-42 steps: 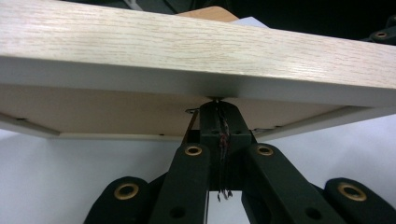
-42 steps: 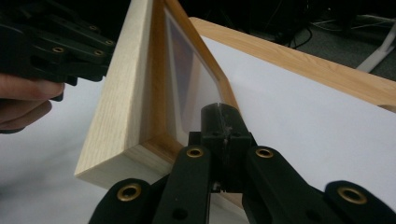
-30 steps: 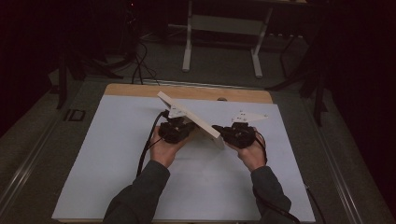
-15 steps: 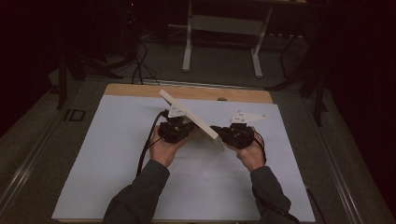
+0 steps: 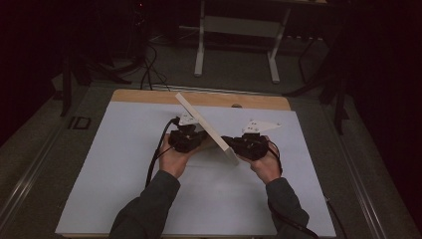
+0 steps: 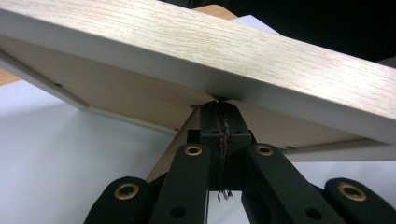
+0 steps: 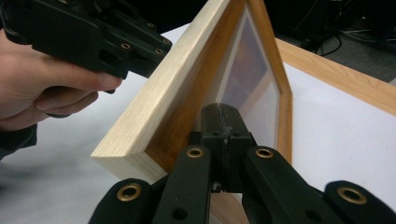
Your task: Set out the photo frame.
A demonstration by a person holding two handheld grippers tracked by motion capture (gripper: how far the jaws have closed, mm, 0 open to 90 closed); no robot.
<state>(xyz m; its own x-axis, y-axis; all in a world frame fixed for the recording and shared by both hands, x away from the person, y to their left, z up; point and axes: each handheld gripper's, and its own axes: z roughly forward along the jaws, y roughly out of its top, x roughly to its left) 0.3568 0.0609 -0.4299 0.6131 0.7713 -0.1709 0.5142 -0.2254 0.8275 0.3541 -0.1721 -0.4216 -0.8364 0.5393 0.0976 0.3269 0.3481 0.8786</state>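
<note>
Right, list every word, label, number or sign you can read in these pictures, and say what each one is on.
None can be read.
Wooden picture frame: bare wood grain, no label or print.
White table cover: blank.
Left gripper and right gripper: black, no legible marking.
Dark plate at the table's left edge: a pale outline that could be a sign, too small and dim to read.

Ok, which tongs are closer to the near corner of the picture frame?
Right. The right tongs meet the frame on its front, just beside its near corner. The left tongs push on its back nearer the middle, farther from that corner.
</note>
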